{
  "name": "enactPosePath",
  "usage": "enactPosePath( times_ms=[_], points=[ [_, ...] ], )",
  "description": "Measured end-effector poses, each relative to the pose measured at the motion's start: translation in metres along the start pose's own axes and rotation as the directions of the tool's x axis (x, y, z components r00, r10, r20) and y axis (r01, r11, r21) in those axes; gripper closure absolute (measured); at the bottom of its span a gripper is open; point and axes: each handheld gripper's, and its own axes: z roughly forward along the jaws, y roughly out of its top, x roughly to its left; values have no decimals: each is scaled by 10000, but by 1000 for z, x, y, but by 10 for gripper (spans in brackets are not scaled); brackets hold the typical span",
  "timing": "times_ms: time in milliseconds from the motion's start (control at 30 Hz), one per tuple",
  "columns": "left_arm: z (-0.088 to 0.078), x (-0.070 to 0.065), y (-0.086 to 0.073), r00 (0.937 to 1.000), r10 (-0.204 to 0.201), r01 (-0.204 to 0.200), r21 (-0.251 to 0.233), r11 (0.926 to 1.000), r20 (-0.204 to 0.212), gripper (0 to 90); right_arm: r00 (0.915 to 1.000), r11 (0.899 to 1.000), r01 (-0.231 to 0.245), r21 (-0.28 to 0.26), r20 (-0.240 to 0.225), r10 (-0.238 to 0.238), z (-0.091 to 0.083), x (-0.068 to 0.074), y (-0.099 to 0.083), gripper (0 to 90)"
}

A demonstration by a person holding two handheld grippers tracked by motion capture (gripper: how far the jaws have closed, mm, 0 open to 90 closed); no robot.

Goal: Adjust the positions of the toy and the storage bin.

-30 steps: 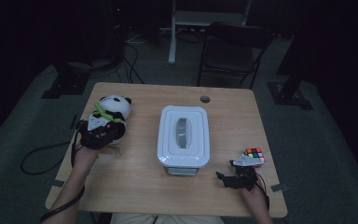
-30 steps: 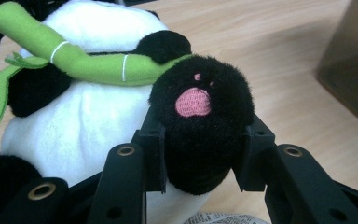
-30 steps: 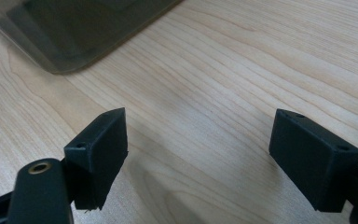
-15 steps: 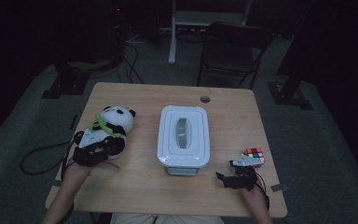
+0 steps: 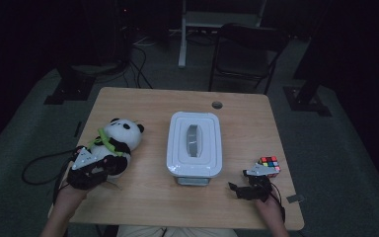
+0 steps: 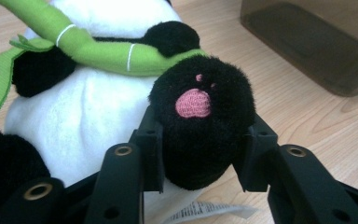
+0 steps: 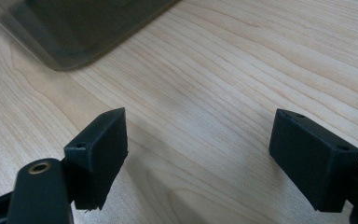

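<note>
A black-and-white panda plush (image 5: 120, 134) with a green bamboo stalk lies on the left of the wooden table (image 5: 148, 197). My left gripper (image 5: 107, 167) comes in from the near left. In the left gripper view its pads (image 6: 151, 149) press on both sides of the panda's black foot (image 6: 200, 93), which has a pink paw mark, so my left gripper (image 6: 200, 154) is shut on it. My right gripper (image 5: 238, 189) rests near the table's front right, beside a colour cube (image 5: 269, 165). In the right gripper view the right gripper (image 7: 198, 149) is open over bare wood.
A white lidded box (image 5: 195, 143) with a grey handle stands mid-table between the two hands; its dark wall shows as the box (image 6: 307, 42) and the box (image 7: 70, 28) in the gripper views. A dark chair (image 5: 246, 54) stands beyond the far edge. A cable loops off the left side.
My left gripper has drawn the panda toward the near edge of the table and slightly left. The right gripper, cube and box have stayed put.
</note>
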Motion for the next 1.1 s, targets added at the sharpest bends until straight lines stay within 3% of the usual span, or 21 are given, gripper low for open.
enactPosePath(
  times_ms=[133,200,300,433,600,667,733,833,1000,1100],
  points=[
    [-4,-1,3,9997,-87,81,-243,9997,-249,502,10000,10000,-54,26,-79,54,0,-1,0,190],
    [-11,0,10,9986,-429,405,-764,9963,-302,452,9999,10000,-79,53,-75,79,1,-1,0,190],
    [-18,-3,20,9975,-469,409,-1086,9932,-530,320,10000,10000,-57,62,-60,57,1,-2,1,189],
    [-19,-9,32,9987,-441,401,-1453,9886,-245,194,10000,10000,13,3,45,-13,2,-2,2,178],
    [-9,-21,47,9996,-201,163,-1905,9815,-181,150,9999,9999,33,105,98,-34,4,-2,5,177],
    [-4,-27,54,9998,-194,195,-1842,9827,22,100,9999,9999,100,-35,88,-99,3,-1,8,174],
    [0,-33,60,9999,-105,109,-1879,9821,35,98,10000,9998,48,-187,-30,-49,2,-1,12,174],
    [7,-43,70,10000,44,-51,-1827,9832,-40,15,10000,9998,0,-223,6,0,2,-1,17,174],
    [17,-51,79,9998,149,-169,-1889,9819,-120,52,9998,9988,165,-468,156,-158,3,0,28,174],
    [38,-58,84,9982,412,-478,-1661,9849,-430,52,9992,9978,243,-621,339,-222,3,0,36,168]
  ],
)
